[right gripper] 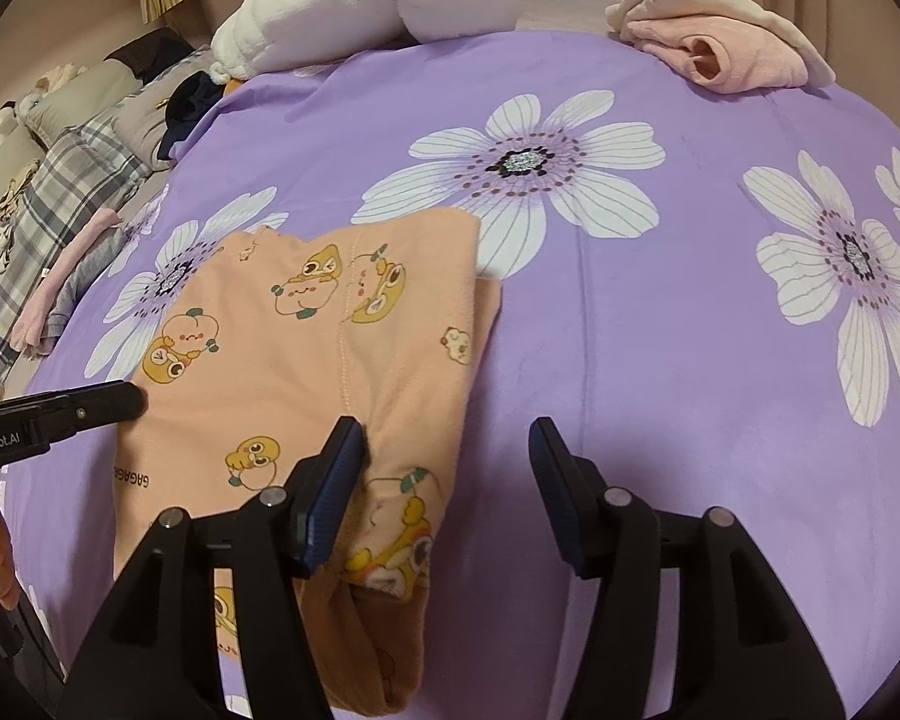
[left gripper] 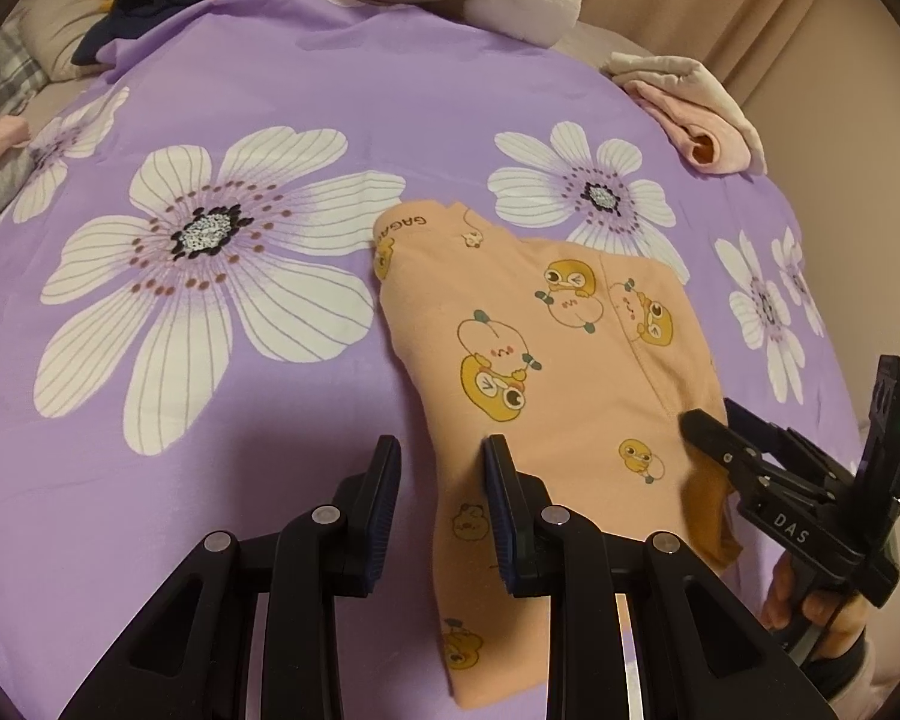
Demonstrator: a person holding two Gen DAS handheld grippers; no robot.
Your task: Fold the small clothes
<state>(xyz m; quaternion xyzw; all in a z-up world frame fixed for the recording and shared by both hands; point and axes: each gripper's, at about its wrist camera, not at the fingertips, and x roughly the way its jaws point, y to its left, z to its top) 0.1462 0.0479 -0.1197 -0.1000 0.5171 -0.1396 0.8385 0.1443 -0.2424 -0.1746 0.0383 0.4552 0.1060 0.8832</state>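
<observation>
Left gripper (left gripper: 441, 498) open, right gripper (right gripper: 444, 480) open, folded peach garment (left gripper: 546, 372) flat, long axis near-to-far, waistband far end.

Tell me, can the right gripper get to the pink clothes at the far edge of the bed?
Probably yes. The right gripper is open and holds nothing, and only bare purple bedsheet lies between it and the pink clothes. It would need a long stretch across the bed, though.

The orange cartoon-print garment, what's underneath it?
The orange garment lies on the purple flowered bedsheet, covering part of one white flower. Whatever is inside its folds is hidden.
</observation>
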